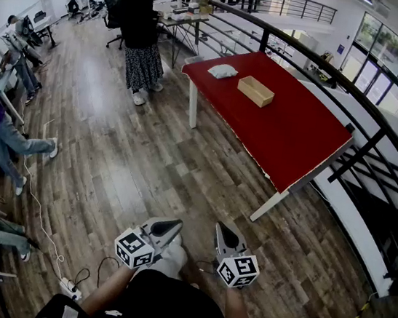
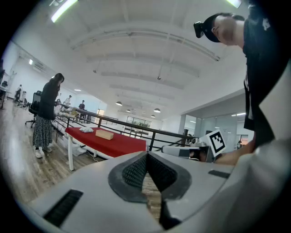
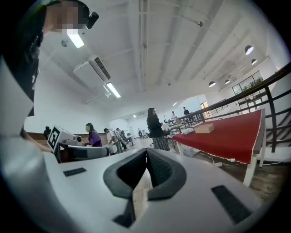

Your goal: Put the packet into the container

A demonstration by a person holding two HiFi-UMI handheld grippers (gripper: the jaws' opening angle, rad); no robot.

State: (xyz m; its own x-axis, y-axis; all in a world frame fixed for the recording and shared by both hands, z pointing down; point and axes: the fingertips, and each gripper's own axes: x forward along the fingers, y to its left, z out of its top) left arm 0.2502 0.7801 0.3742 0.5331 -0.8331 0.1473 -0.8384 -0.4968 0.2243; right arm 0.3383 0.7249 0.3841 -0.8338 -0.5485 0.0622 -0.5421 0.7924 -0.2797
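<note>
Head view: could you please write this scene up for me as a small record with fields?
surface: red table, some way ahead across the wooden floor
item: white packet, lying on the table's far end
target: tan container, on the table beside the packet, not touching it
left: left tongs shut, nothing held, far short of the table
right: right tongs shut, nothing held, beside the left
progress: packet not yet in the container
</note>
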